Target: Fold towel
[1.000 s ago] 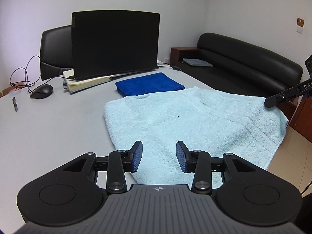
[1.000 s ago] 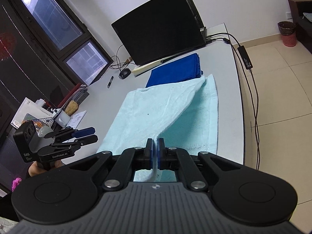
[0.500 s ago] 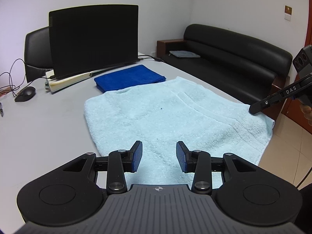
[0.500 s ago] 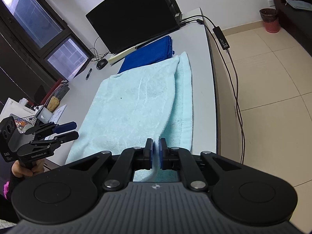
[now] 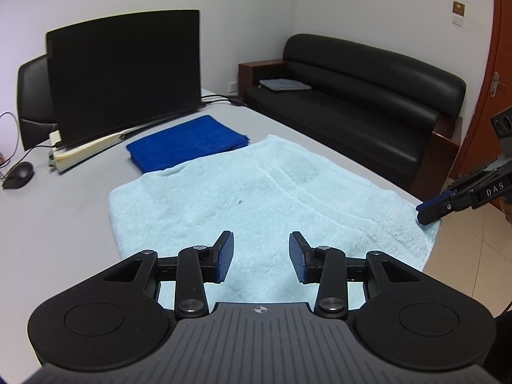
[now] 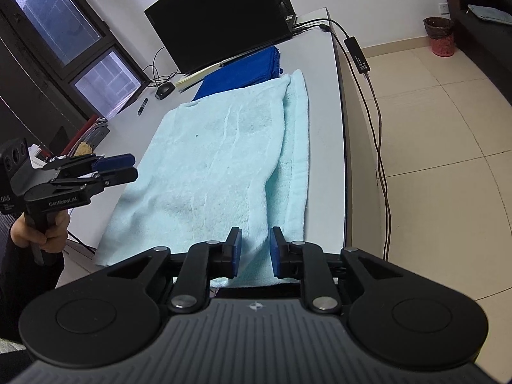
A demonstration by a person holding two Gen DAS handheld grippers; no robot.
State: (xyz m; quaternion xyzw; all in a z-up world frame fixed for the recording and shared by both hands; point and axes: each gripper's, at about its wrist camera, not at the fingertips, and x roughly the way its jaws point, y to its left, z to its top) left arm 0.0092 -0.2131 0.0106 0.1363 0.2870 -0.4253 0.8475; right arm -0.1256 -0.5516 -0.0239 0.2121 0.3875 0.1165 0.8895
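A light blue towel (image 5: 256, 192) lies on the grey table (image 5: 48, 224), one half folded over the other. In the right wrist view the top layer (image 6: 217, 166) leaves a strip of the lower layer bare at the right. My left gripper (image 5: 260, 243) hovers open over the towel's near edge with nothing between its fingers; it also shows in the right wrist view (image 6: 128, 168). My right gripper (image 6: 255, 240) is at the towel's near right corner. Its jaws are opening, and the folded edge lies loose between the pads. Its fingertips (image 5: 424, 212) show beside that corner.
A folded dark blue towel (image 5: 188, 142) lies just beyond the light one, in front of a black monitor (image 5: 124, 73). A mouse (image 5: 19, 172) is at the far left. Cables (image 6: 358, 57) hang off the table's right edge. A black sofa (image 5: 368, 96) stands along the wall.
My right gripper sank with the towel's edge, laid the top layer down, and its jaws parted. My left gripper shifted to the right along the towel's near edge, still open.
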